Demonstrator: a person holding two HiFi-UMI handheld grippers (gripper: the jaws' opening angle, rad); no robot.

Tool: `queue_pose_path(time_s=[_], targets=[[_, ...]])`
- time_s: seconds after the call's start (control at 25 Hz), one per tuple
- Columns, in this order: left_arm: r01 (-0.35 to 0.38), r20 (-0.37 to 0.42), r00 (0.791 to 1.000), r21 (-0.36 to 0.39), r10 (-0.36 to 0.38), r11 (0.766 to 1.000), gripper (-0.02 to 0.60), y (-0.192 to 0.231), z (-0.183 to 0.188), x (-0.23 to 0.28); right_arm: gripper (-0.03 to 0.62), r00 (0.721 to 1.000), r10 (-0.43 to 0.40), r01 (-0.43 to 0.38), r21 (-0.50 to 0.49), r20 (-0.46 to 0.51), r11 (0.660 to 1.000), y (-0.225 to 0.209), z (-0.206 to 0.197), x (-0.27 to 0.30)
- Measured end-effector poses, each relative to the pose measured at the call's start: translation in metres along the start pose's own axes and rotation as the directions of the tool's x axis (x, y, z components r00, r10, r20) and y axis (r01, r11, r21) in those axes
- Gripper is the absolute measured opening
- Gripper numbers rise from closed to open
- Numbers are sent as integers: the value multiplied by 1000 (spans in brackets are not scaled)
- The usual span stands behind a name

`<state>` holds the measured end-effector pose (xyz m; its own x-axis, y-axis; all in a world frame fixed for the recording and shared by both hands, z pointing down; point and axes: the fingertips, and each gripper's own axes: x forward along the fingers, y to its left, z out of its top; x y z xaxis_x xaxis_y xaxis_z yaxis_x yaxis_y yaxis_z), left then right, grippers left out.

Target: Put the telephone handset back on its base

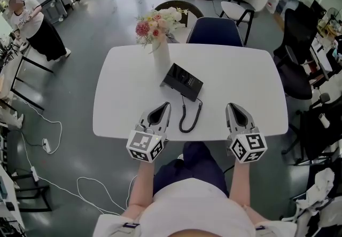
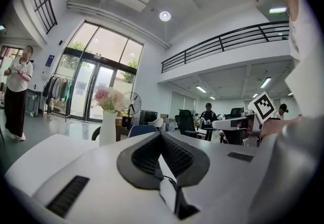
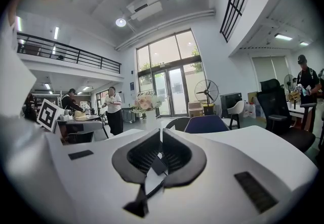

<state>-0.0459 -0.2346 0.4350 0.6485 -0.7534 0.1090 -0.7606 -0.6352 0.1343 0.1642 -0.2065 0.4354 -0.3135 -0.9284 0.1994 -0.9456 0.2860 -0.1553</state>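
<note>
1. Open office hall with tall windows. A white desk (image 1: 240, 75) fills the centre of the head view, with a blue chair (image 1: 215, 31) at its top edge and a person (image 1: 32, 22) standing in the upper left.
2. A black telephone (image 1: 182, 82) sits just above frame centre, and a vase of flowers (image 1: 161, 56) stands just beside its upper-left corner. A coiled cord (image 1: 188, 118) drops from the phone toward the near rim, loops, and returns to the phone's lower-right corner.
3. The handset cannot be told apart from the base; the phone reads as one dark block. No loose handset lies elsewhere on the desk. Judgement: it is either seated or lying across the base.
4. The left gripper (image 1: 166, 106) is at the near rim, lower left of centre. Its own view shows the fingers (image 2: 144, 154) closed tip to tip with nothing between them.
5. The right gripper (image 1: 230, 106) is at the near rim, lower right of centre. Its fingers (image 3: 177, 154) are likewise closed and empty.
6. Both grippers are apart from the phone, and the cord loop lies between them.
7. To do the step well:
   - Confirm the handset's seating first.
   - If it is off the base, spread one pair of fingers before reaching and take the handset across its narrow middle.
   - Steady the base with the other gripper and keep the cord slack.
   - Lower both ends into the cradle together.
   - Keep clear of the vase.
</note>
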Motion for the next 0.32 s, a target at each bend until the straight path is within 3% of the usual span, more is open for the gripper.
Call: queue_pose_path(time_s=[0.32], targets=[[6, -9, 1000, 1, -6, 1000, 14, 0, -1, 0, 40, 1000, 22, -22, -9, -7, 1000, 8, -2, 6]])
